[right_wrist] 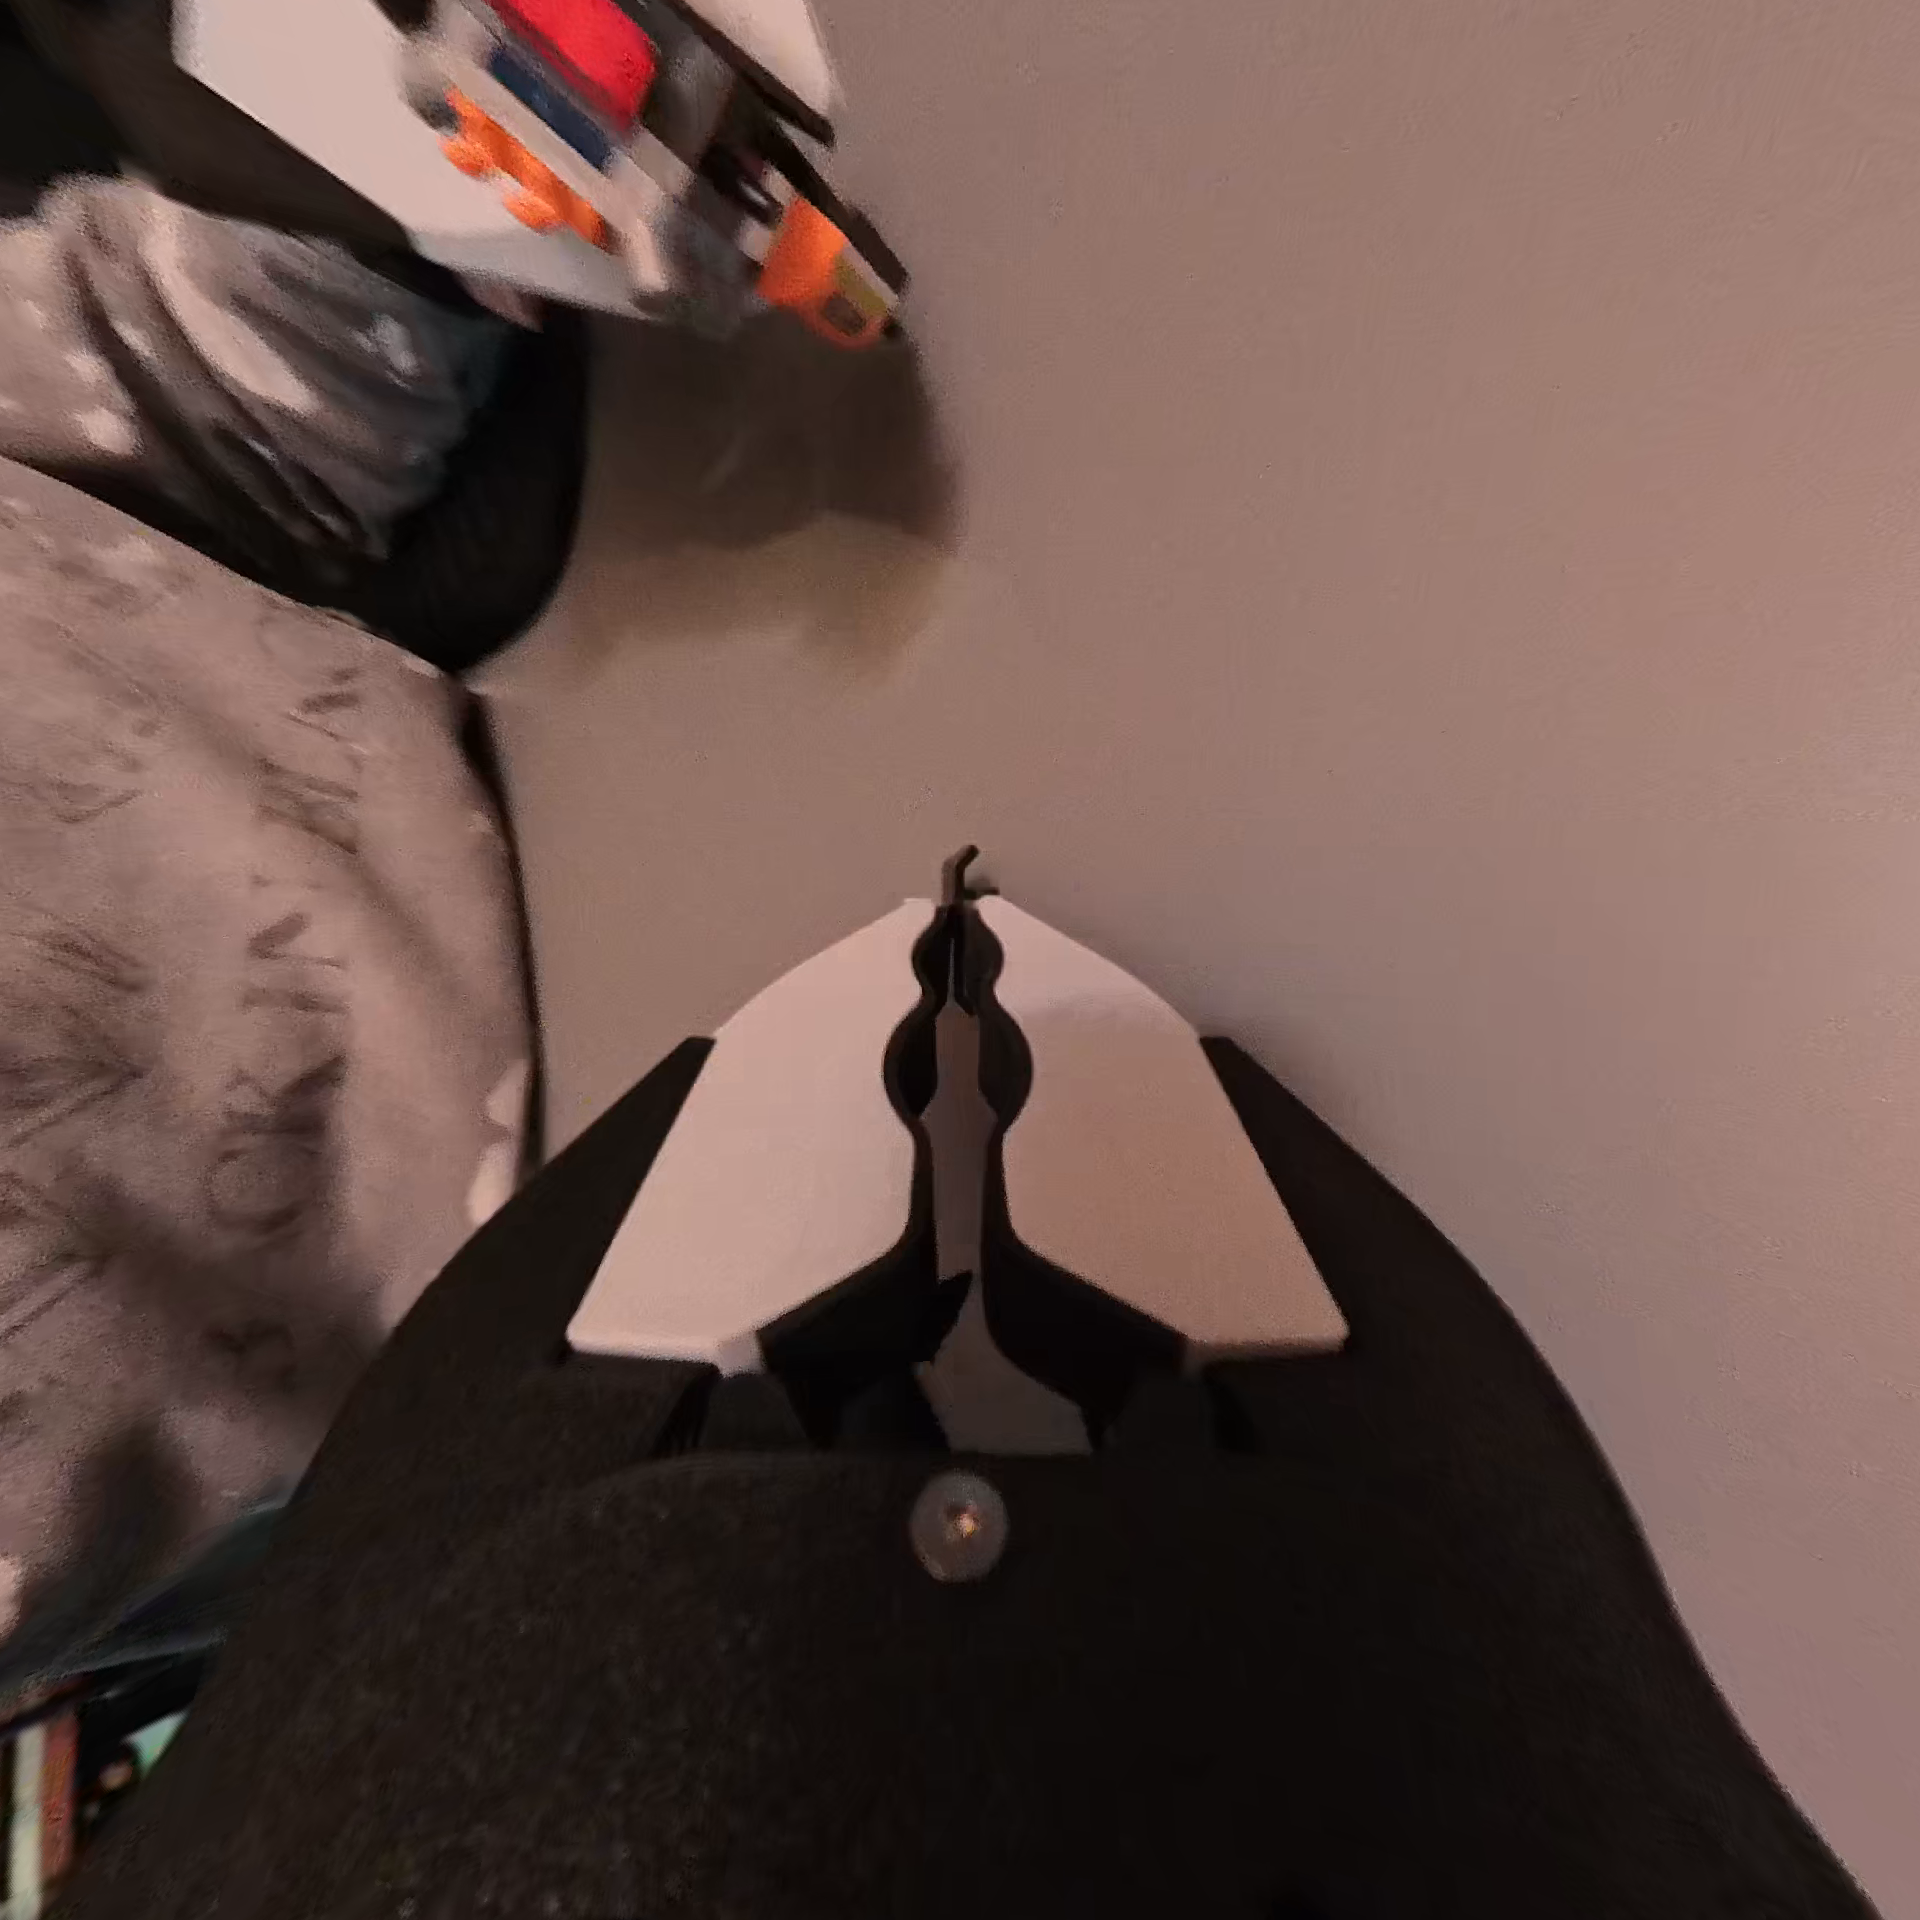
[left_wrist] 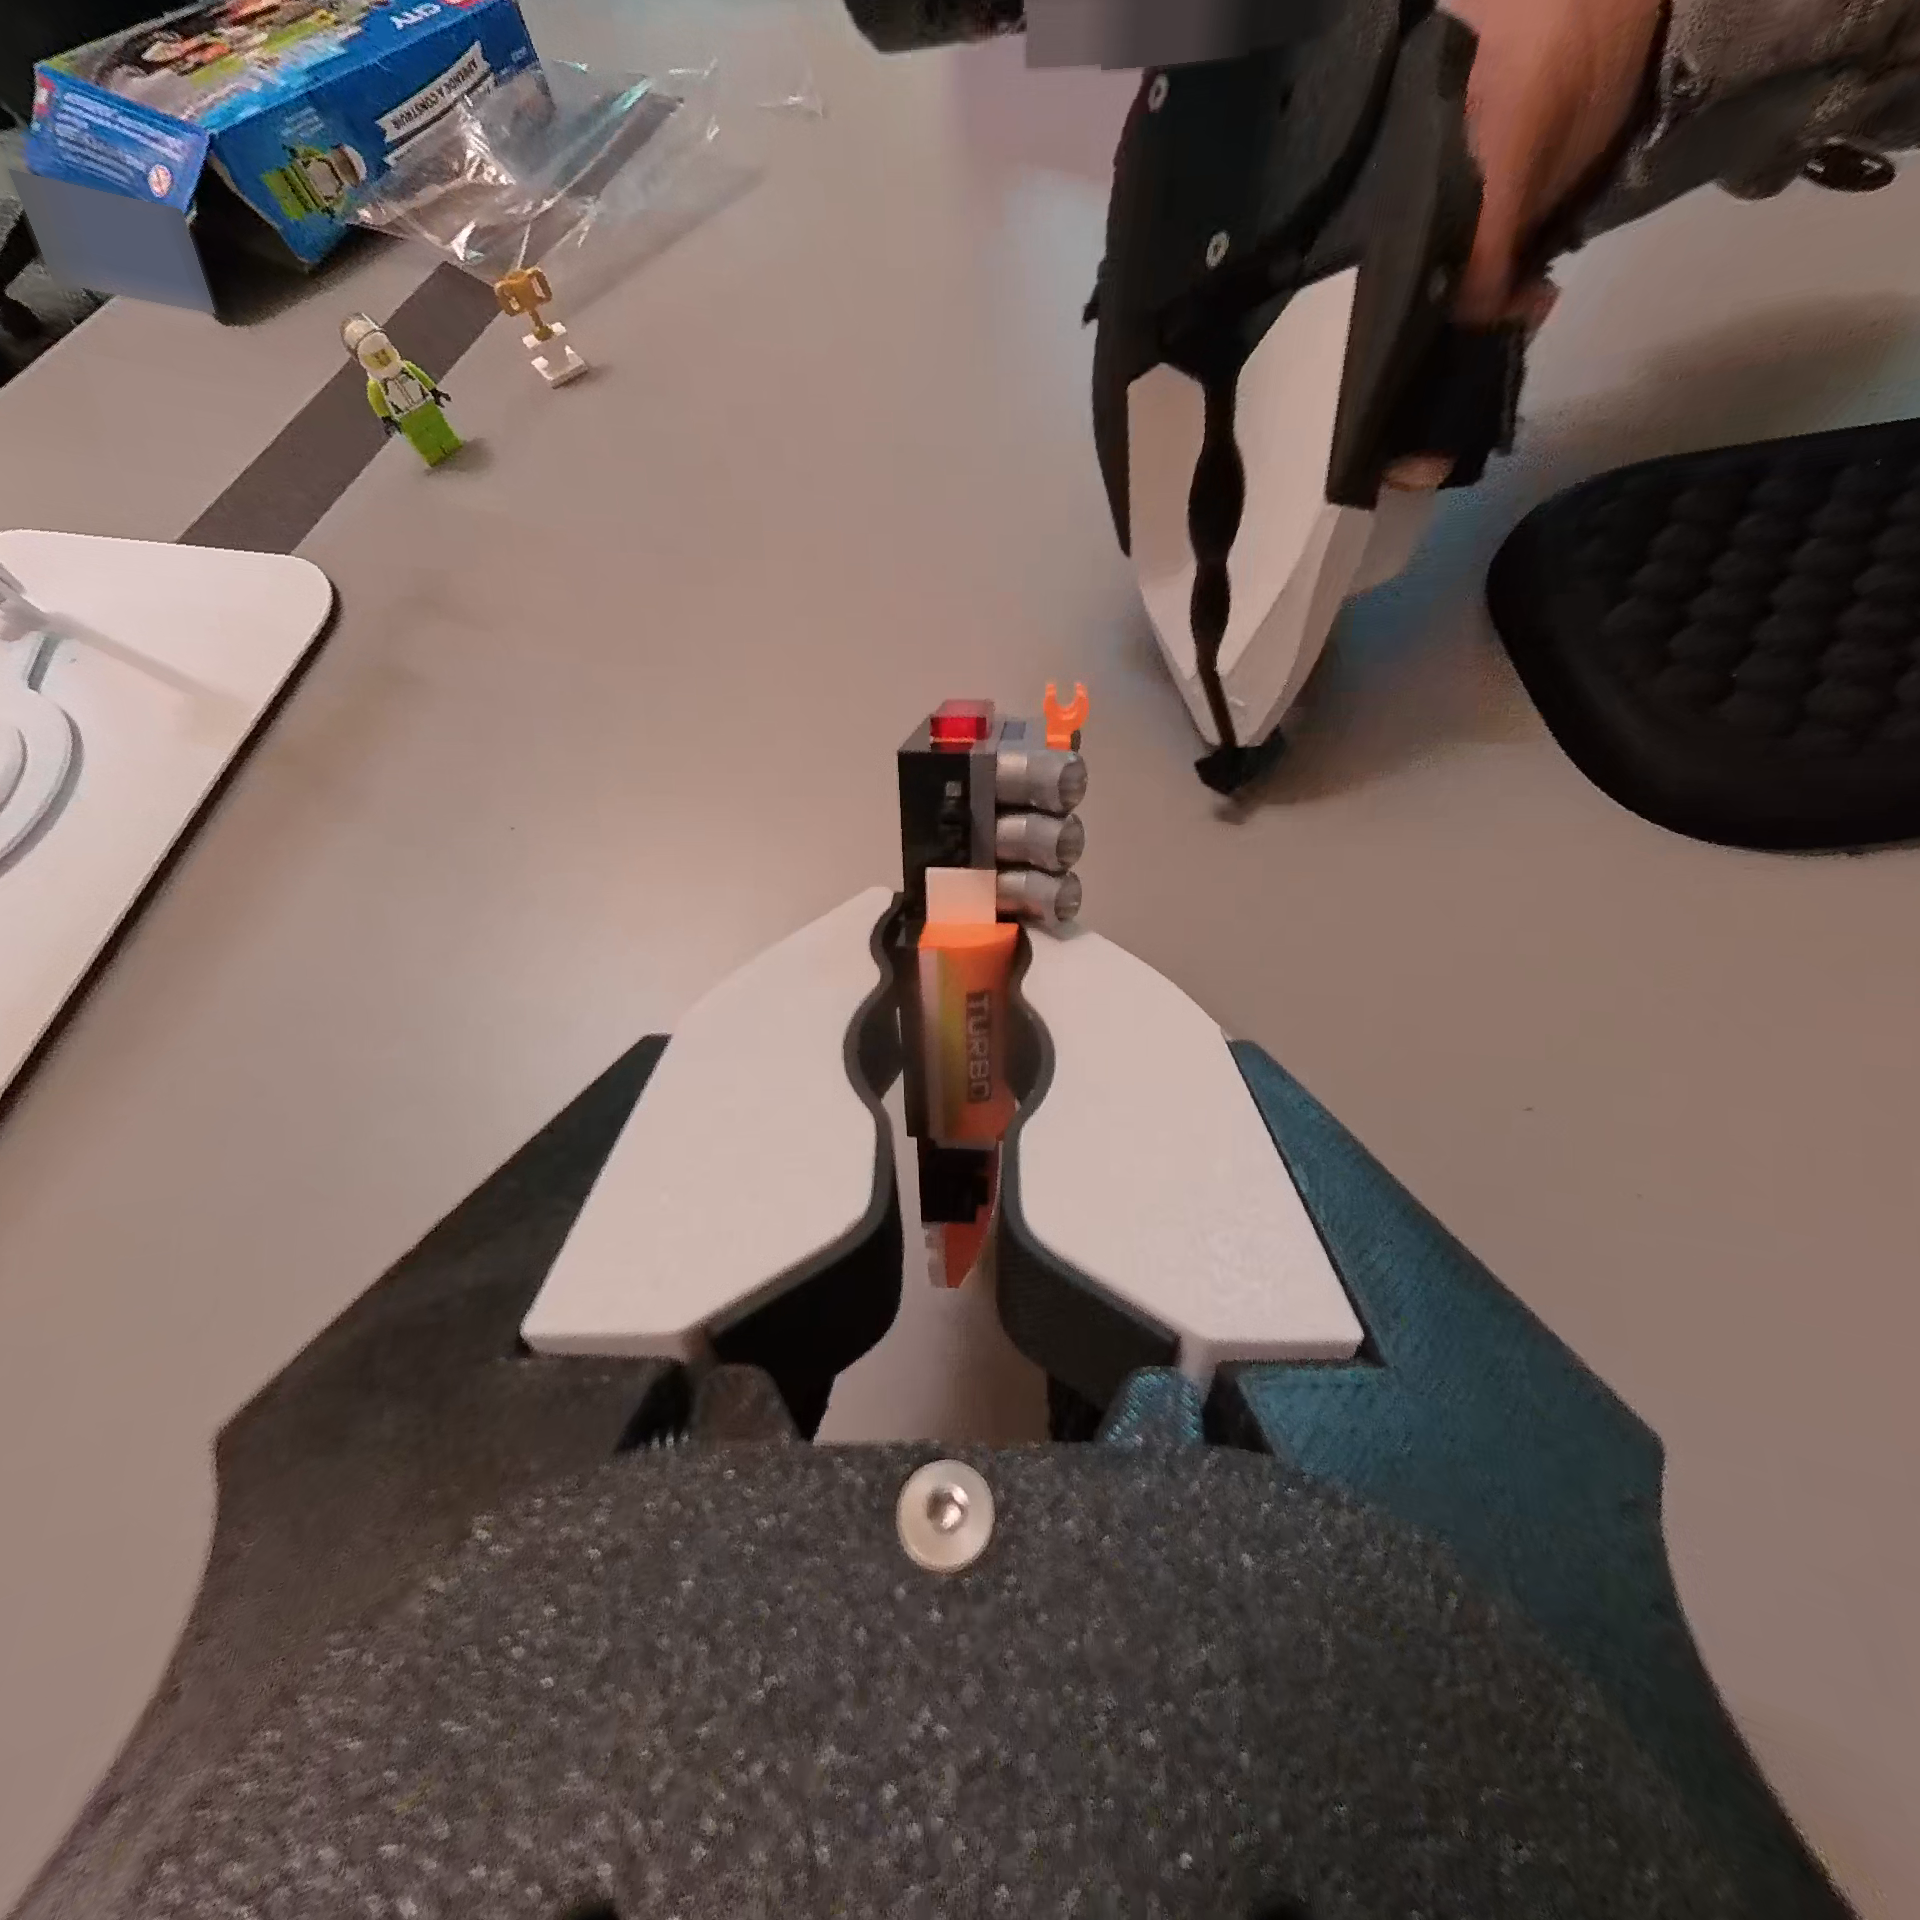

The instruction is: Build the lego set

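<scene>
My left gripper point(left_wrist: 961, 920) is shut on a partly built lego model point(left_wrist: 951, 1039) of orange, black and white parts. The model stands up out of the jaws, with three grey cylinders point(left_wrist: 1039, 831), a red tile point(left_wrist: 961, 722) and an orange clip point(left_wrist: 1065, 712) at its far end. My right gripper point(left_wrist: 1226, 727) points down at the table to the right of the model. It is shut on a small thin black lego piece point(right_wrist: 958, 881) that sticks out past its tips point(left_wrist: 1242, 769). The model in the left gripper also shows blurred at the top left of the right wrist view point(right_wrist: 582, 104).
A lime-green minifigure point(left_wrist: 400, 390) and a gold trophy point(left_wrist: 530, 312) stand far left on the grey table point(left_wrist: 727, 520). A blue lego box point(left_wrist: 281, 135) and a clear bag point(left_wrist: 540, 156) lie behind them. A white board point(left_wrist: 135, 707) lies left, a black mat point(left_wrist: 1745, 644) right. A grey sleeve point(right_wrist: 208, 935) shows. Across from one pair of fingers to the other is roughly 11 cm. The lime-green minifigure point(left_wrist: 400, 390) is about equally far from each gripper, around 30 cm.
</scene>
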Available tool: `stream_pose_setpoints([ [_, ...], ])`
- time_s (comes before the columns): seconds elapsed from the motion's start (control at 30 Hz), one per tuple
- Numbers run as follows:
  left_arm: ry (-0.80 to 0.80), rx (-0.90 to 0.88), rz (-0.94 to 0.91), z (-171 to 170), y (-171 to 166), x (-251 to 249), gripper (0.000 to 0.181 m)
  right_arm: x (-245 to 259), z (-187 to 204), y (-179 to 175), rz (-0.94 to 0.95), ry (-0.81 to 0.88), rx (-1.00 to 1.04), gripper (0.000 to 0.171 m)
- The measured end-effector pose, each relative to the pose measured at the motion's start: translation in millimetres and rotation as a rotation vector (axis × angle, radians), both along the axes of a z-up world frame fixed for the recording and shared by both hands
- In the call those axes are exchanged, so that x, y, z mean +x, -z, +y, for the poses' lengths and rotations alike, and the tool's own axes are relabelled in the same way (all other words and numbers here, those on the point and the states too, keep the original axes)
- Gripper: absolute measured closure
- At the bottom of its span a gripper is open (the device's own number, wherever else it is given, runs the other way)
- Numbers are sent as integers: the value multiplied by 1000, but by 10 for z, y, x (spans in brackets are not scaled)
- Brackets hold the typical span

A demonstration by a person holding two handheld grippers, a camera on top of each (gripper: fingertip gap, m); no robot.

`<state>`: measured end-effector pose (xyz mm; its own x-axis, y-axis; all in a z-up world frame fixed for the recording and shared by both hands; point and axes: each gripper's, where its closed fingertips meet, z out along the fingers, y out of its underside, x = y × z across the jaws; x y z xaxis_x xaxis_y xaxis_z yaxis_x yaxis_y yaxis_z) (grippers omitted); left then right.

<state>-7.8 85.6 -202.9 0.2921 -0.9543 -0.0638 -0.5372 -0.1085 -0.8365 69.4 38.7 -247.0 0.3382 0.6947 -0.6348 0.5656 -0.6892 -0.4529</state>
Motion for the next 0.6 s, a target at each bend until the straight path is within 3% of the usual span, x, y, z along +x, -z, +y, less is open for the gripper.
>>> stream_pose_setpoints([
  [0.37,-2,-22,10,34,73,-15,166,353,679,108,-191,75,241,164],
  [0.6,1,-29,10,31,90,-8,167,587,1005,-14,-207,271,393,165],
])
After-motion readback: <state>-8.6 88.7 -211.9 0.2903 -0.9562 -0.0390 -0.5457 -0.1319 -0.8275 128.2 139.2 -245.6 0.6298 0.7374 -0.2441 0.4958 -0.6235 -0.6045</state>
